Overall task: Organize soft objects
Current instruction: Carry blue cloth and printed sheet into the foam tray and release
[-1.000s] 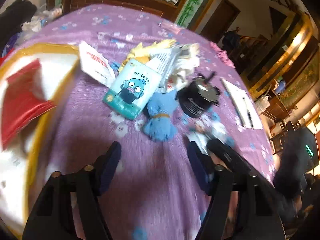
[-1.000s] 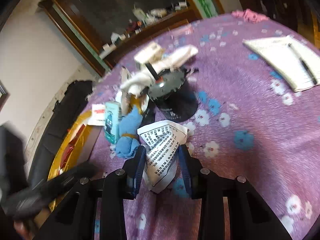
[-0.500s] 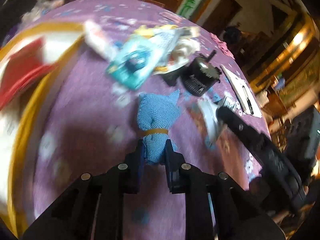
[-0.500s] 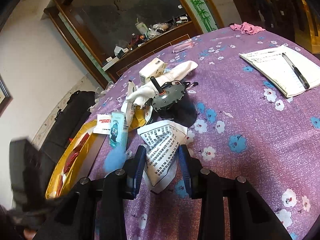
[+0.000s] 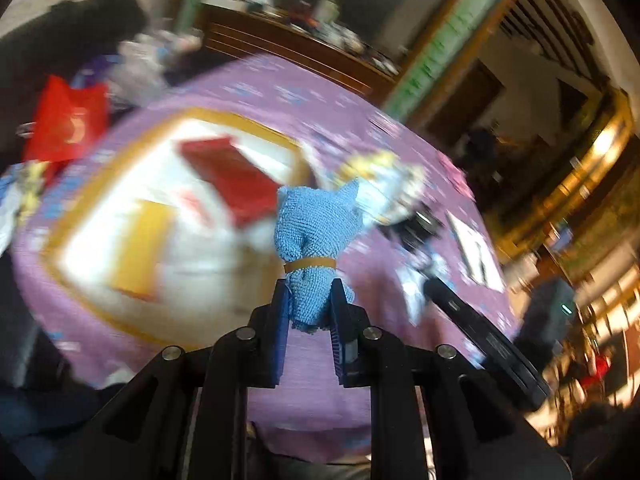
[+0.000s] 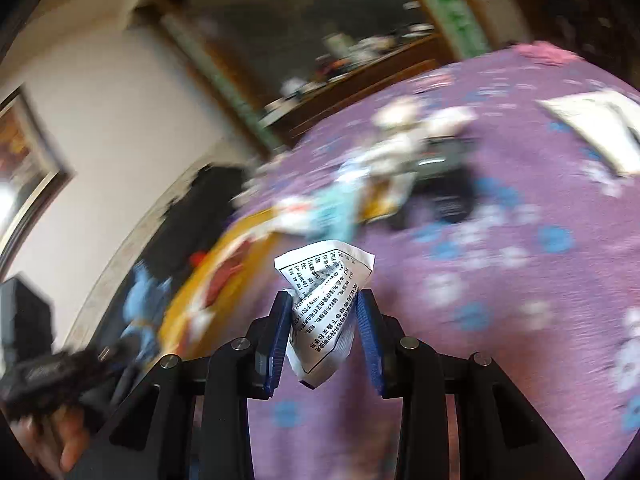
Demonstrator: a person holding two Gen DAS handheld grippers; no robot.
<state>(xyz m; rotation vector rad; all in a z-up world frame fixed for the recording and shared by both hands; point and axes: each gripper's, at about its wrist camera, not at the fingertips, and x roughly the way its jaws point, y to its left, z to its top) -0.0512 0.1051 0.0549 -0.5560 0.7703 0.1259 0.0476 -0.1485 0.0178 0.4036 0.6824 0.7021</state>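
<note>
A blue cloth [image 5: 316,236], bound round its middle by a tan band [image 5: 310,263], is clamped by its lower end in the left gripper [image 5: 309,306]; the jaws are closed tight on it, and the bundle is held clear of the purple tablecloth [image 5: 360,372]. Its upper part is seen in front of a yellow-rimmed tray [image 5: 80,296], in which a red packet [image 5: 228,172] and a yellow piece [image 5: 140,248] lie, though the tray is blurred. A crumpled printed leaflet [image 6: 324,312] is pinched in the right gripper [image 6: 325,320], whose jaws stand part-way closed against the paper, and it is also held above the cloth. In the right wrist view the blue cloth [image 6: 144,304] is seen at the far left, beside the tray [image 6: 184,312], above a hand [image 6: 44,436] on the left gripper's handle. A blurred heap of packets [image 6: 372,184] and a black round item [image 6: 444,176] lie farther back on the table, and a notebook [image 6: 592,128] lies at the right.
</note>
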